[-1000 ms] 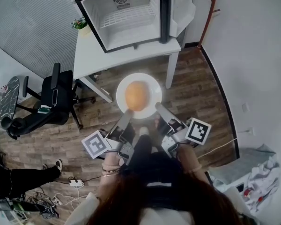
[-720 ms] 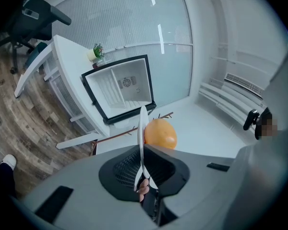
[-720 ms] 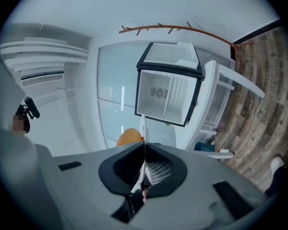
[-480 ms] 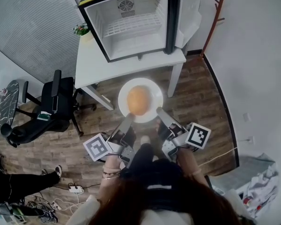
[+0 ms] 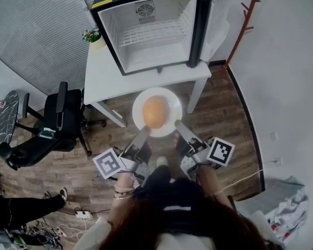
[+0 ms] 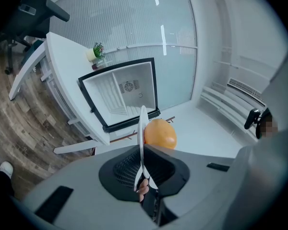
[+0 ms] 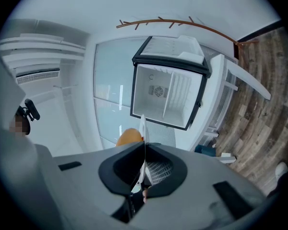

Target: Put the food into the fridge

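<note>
Now left tool [image 5: 143,129] and right tool [image 5: 178,124] each clamp the white plate [image 5: 170,98] carrying round orange food [image 5: 155,112].

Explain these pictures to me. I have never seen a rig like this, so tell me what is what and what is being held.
There is no robot here. A person stands holding a two-jaw tool in each hand. The wide picture comes from a camera on the person's head, looking steeply down. The other two come from cameras riding on each tool, looking along its jaws.

The left tool and the right tool each pinch one side of the same white plate, which carries a round orange piece of food. In both tool views the plate shows edge-on between the jaws.

Ahead, a small fridge stands on a white table with its door open. The plate is held in the air in front of that table.
</note>
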`<state>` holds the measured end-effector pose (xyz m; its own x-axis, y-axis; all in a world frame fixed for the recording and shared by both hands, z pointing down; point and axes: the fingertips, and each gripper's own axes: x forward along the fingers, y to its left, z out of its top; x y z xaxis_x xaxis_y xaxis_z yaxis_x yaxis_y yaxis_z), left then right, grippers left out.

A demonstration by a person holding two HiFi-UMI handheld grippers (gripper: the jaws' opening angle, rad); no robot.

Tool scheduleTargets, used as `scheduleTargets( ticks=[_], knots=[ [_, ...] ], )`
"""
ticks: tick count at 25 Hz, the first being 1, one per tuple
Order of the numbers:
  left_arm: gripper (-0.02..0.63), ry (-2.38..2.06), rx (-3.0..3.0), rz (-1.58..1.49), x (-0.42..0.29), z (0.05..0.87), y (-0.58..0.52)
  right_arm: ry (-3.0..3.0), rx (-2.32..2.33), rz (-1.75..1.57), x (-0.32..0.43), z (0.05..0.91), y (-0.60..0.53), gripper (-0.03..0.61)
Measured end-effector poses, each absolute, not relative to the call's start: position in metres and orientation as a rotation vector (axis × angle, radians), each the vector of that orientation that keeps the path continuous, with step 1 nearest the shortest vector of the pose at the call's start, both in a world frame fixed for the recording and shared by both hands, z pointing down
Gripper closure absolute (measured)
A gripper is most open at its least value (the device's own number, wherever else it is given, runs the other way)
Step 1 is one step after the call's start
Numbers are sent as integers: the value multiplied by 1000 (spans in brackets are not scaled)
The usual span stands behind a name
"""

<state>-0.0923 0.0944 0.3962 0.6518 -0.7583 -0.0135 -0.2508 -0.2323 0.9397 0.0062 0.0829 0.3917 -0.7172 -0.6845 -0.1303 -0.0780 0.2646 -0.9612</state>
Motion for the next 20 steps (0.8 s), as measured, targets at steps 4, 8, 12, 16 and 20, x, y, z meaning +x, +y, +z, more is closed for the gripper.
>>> scheduleTargets(
  ticks=[4,8,12,16,20],
  knots=[
    [595,-808,1776,-591,-103,396,79,1999,-691,-1483,-5,391,67,572],
    [595,-799,1764,-600,-110,397,68,2003,-702,-1478,-12,391,56,572],
    [595,-787,1770,-597,-116,399,54,2008,-707,-1464,-19,391,43,573],
    [596,-776,1791,-591,-124,401,38,2014,-723,-1448,-25,392,29,572],
    [597,-767,1797,-591,-130,402,26,2010,-730,-1442,-31,392,18,572]
  ],
)
